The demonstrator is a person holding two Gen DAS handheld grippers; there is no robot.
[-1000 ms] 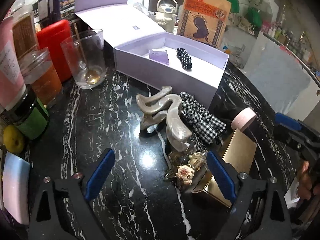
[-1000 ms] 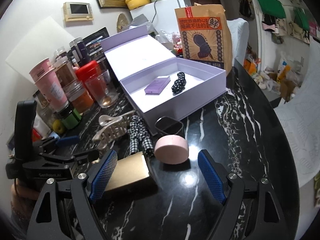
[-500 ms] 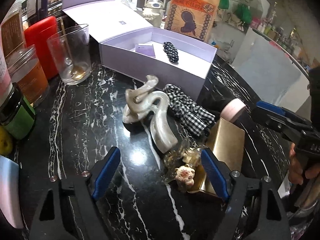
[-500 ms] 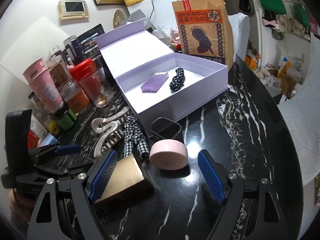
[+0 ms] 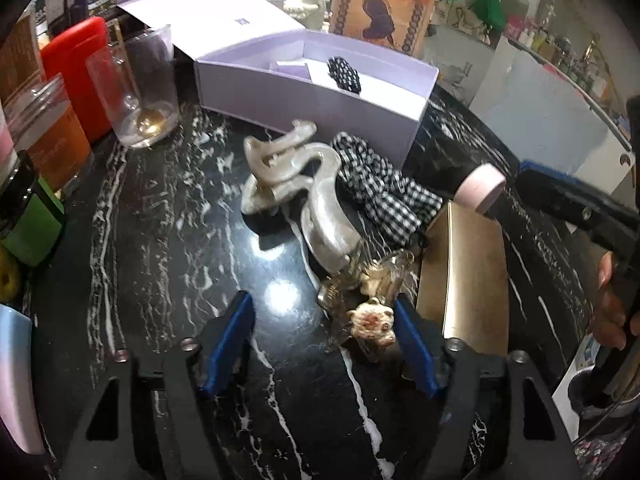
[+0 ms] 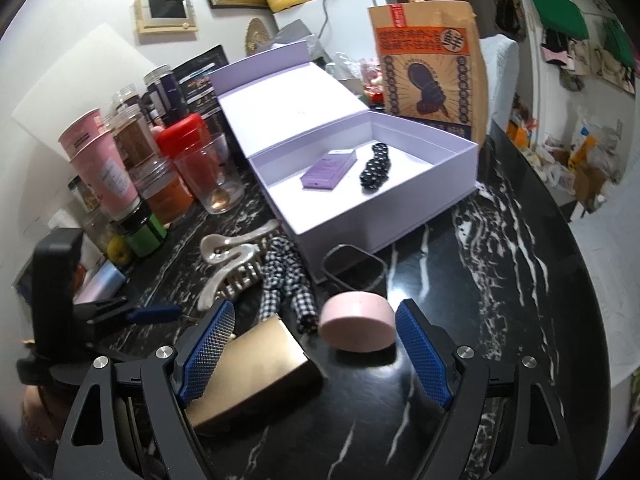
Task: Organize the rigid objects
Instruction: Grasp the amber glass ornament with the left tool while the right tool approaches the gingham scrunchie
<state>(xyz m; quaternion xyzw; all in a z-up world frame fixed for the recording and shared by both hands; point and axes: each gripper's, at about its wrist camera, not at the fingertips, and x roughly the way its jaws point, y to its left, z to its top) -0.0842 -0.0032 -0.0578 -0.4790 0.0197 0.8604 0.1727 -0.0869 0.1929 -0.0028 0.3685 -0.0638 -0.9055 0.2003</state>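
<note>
My left gripper (image 5: 322, 344) hovers low over the black marble table (image 5: 160, 220). Its jaws are closing around a small clear clip with a cat charm (image 5: 372, 320); the clip lies near the right finger and the pads do not press it. Beyond it lie a pearl hair claw (image 5: 304, 188), a checkered scrunchie (image 5: 384, 192) and a gold box (image 5: 468, 264). My right gripper (image 6: 314, 346) stands open around a pink round case (image 6: 356, 326), its left finger over the gold box (image 6: 248, 376). The open lavender box (image 6: 400, 216) holds a purple packet (image 6: 328, 168) and a dotted scrunchie (image 6: 374, 168).
A glass with a spoon (image 5: 136, 88), a red container (image 5: 80, 64) and several jars crowd the left side. A brown paper bag (image 6: 428, 72) stands behind the box. A black loop (image 6: 352, 264) lies by the box's front wall. The table's round edge runs along the right.
The left gripper's jaws have narrowed markedly and now sit closer around the cat-charm clip. The right gripper has crept a little nearer the pink case, its jaws unchanged.
</note>
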